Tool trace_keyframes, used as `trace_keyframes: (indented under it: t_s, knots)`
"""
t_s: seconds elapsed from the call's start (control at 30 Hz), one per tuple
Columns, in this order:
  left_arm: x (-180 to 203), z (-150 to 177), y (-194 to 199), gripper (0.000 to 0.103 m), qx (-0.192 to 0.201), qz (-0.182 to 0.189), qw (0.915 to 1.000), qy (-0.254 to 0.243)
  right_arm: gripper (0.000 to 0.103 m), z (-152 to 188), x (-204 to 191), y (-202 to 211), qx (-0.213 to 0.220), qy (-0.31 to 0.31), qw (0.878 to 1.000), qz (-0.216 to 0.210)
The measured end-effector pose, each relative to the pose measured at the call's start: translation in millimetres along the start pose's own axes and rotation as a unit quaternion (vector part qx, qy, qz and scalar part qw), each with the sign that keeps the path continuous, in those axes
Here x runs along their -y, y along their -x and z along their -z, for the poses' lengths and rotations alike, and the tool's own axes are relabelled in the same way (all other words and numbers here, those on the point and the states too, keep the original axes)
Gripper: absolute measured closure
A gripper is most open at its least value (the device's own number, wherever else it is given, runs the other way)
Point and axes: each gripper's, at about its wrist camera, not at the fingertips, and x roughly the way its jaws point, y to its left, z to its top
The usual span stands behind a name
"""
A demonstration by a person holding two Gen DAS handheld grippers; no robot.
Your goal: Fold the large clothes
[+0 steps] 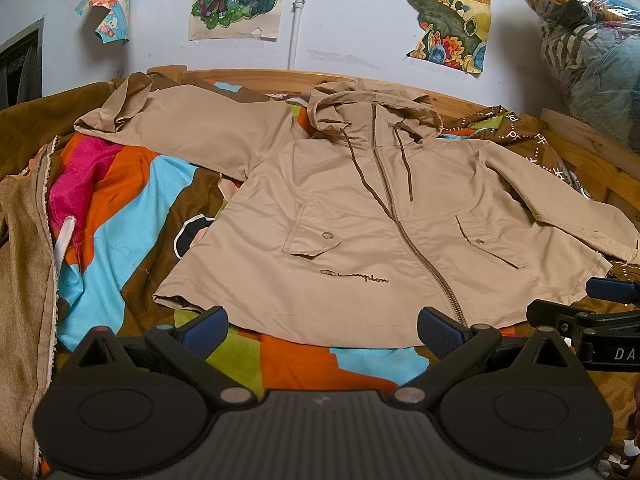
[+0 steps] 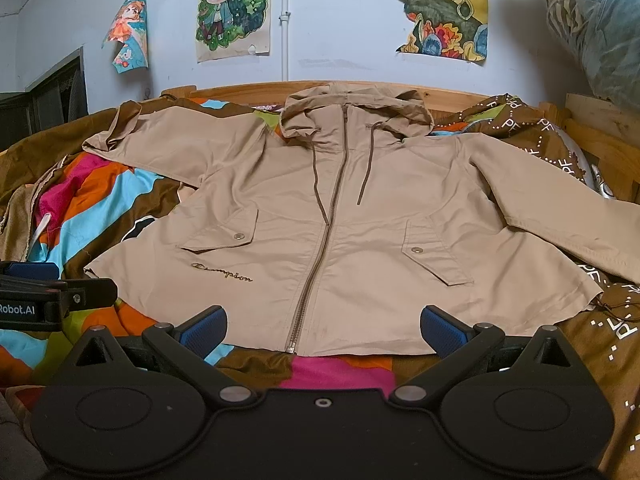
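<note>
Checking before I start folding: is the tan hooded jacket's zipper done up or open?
Done up. The jacket lies spread flat, front up, and its zipper runs closed from hem to collar.

Each tool is matte black plastic with the same build. The left tool [image 1: 322,330] has two round housings with shallow oval recesses, angled link arms pinned by silver rivets, a ribbed grey centre plate and blue textured pads [image 1: 438,330] on its fingers. The right tool [image 2: 322,330] has a smooth black centre plate with one small silver screw. Seen side-on, the left one bears white lettering reading "Robot.AI".
</note>
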Motion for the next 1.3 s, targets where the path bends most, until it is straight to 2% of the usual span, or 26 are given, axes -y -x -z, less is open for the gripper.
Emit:
trace_keyframes:
  t_s: [0.63, 0.7, 0.77, 0.97, 1.2, 1.3]
  knots:
    - [-0.7, 2.8, -0.3, 0.001, -0.002, -0.001, 1.0, 0.0, 0.001, 1.7, -0.4, -1.9, -0.002, -0.001, 1.0, -0.001]
    - [-0.7, 2.9, -0.3, 0.001, -0.002, -0.001, 1.0, 0.0, 0.001, -8.2, 4.2, 1.2, -0.002, -0.001, 1.0, -0.001]
    - [-0.7, 2.8, -0.4, 0.001, -0.002, -0.001, 1.0, 0.0, 0.001, 4.1, 1.2, -2.3, -0.003, -0.002, 1.0, -0.001]
    - [-6.5, 5.3, -5.6, 0.001, -0.01, 0.001, 0.9999, -0.001, 0.001, 4.9, -0.8, -5.1, -0.005, -0.003, 1.0, 0.0]
    - [-5.2, 4.1, -8.6, 0.001, -0.026, 0.001, 0.9997, -0.007, 0.001, -2.1, 5.6, -1.9, -0.005, -0.011, 1.0, 0.007]
    - [-2.7, 4.0, -10.0, 0.001, -0.033, -0.002, 0.9994, -0.01, 0.001, -3.4, 6.5, -1.1, 0.006, -0.011, 1.0, 0.028]
